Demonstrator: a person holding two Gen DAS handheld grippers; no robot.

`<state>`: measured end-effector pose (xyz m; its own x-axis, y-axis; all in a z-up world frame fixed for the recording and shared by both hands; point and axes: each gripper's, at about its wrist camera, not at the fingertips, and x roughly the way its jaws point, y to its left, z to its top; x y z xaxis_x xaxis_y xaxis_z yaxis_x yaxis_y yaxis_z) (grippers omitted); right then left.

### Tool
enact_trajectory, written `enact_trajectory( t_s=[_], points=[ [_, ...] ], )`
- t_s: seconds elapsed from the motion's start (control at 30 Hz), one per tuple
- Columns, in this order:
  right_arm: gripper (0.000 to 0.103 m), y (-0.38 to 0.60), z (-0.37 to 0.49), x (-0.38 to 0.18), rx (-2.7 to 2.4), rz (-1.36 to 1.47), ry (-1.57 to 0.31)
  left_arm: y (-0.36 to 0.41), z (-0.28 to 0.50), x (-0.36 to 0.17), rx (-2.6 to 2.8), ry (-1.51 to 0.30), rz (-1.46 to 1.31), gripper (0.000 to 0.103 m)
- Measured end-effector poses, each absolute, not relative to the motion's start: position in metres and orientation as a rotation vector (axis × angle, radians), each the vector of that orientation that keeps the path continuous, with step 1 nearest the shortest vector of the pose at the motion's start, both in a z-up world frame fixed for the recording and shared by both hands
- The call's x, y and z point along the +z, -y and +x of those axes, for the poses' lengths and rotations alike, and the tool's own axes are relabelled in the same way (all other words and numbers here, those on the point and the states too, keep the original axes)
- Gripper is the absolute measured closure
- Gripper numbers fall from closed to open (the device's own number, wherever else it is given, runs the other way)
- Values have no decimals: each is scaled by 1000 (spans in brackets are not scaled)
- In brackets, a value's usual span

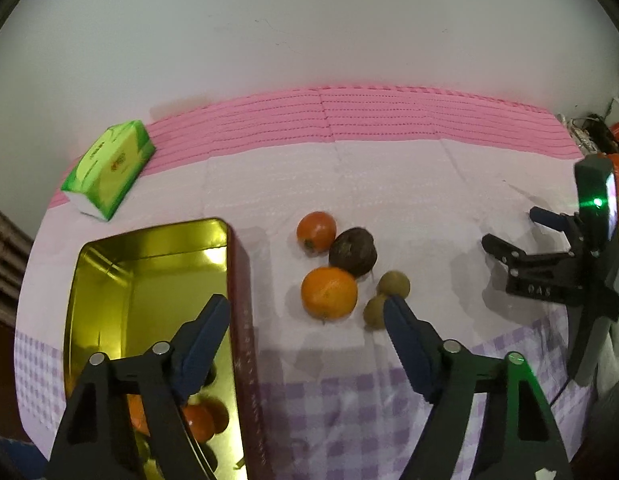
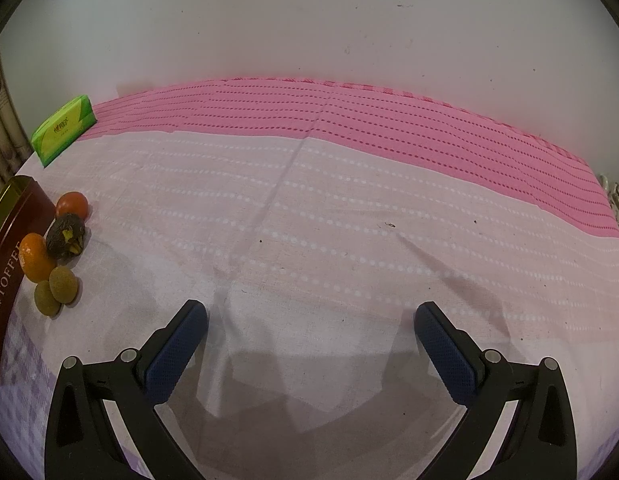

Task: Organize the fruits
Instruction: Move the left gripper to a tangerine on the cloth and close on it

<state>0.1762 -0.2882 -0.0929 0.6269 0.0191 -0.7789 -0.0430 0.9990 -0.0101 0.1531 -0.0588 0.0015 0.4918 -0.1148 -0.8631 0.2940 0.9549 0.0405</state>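
Hovering apart and empty, the left tool [image 1: 305, 304] faced the orange [image 1: 329, 292]: firm, round, likely to roll, best pinched across its middle; right tool [image 2: 311, 312] gaped empty.

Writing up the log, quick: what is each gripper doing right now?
Left gripper: open, holding nothing, above the tin's edge.
Right gripper: open wide, empty, over bare cloth.

Left tool [image 1: 307, 306] jaws apart, right tool [image 2: 311, 312] spread wide, both empty
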Motion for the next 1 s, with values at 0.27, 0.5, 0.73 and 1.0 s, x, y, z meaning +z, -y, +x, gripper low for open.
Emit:
enact_trajectory(
  t_s=[0.27, 0.5, 0.73, 1.0],
  points=[
    [0, 289, 175, -93, 35, -29, -892, 68, 173, -15, -278, -1112, 170, 44],
    [0, 289, 175, -93, 35, -29, -891, 75, 181, -26, -278, -1145, 191, 49],
    [0, 288, 175, -94, 35, -29, -891, 77, 188, -38, -261, -1173, 197, 52],
    [0, 288, 175, -94, 35, -29, -890, 76, 189, -51, -265, -1210, 193, 66]
  ],
)
